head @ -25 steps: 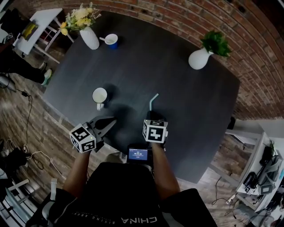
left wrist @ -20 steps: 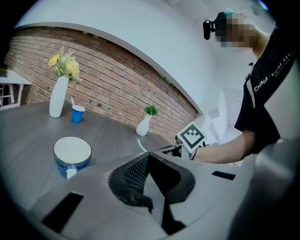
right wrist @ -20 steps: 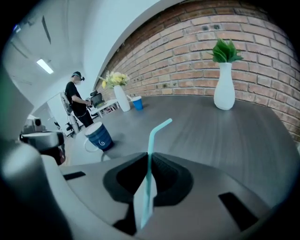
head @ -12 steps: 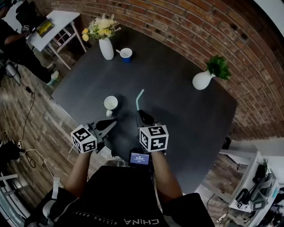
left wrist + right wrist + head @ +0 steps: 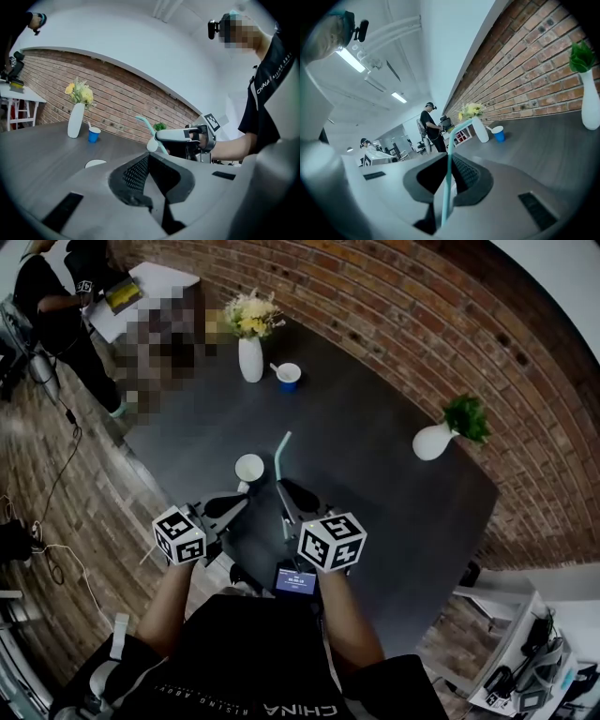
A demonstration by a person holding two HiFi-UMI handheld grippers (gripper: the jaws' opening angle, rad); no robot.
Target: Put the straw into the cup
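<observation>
A white cup (image 5: 249,468) stands on the dark table (image 5: 375,456) near its front-left edge; only its rim (image 5: 95,163) shows in the left gripper view. My right gripper (image 5: 287,495) is shut on a teal bendy straw (image 5: 279,454), held upright just right of the cup and above table level. The straw (image 5: 449,173) runs up between the right gripper's (image 5: 449,161) jaws, its bent tip at the top. My left gripper (image 5: 228,506) hovers just in front of the cup, jaws together with nothing in them. From the left gripper (image 5: 148,157) I see the straw (image 5: 151,130) in the right gripper (image 5: 180,136).
A white vase of yellow flowers (image 5: 250,343) and a blue cup with a spoon (image 5: 289,376) stand at the table's far left. A white vase with a green plant (image 5: 441,439) is at the far right. A person (image 5: 56,306) stands by a white side table beyond the left edge.
My right gripper has carried the straw leftward, from well right of the cup to close beside it. The left gripper stays near the cup's front.
</observation>
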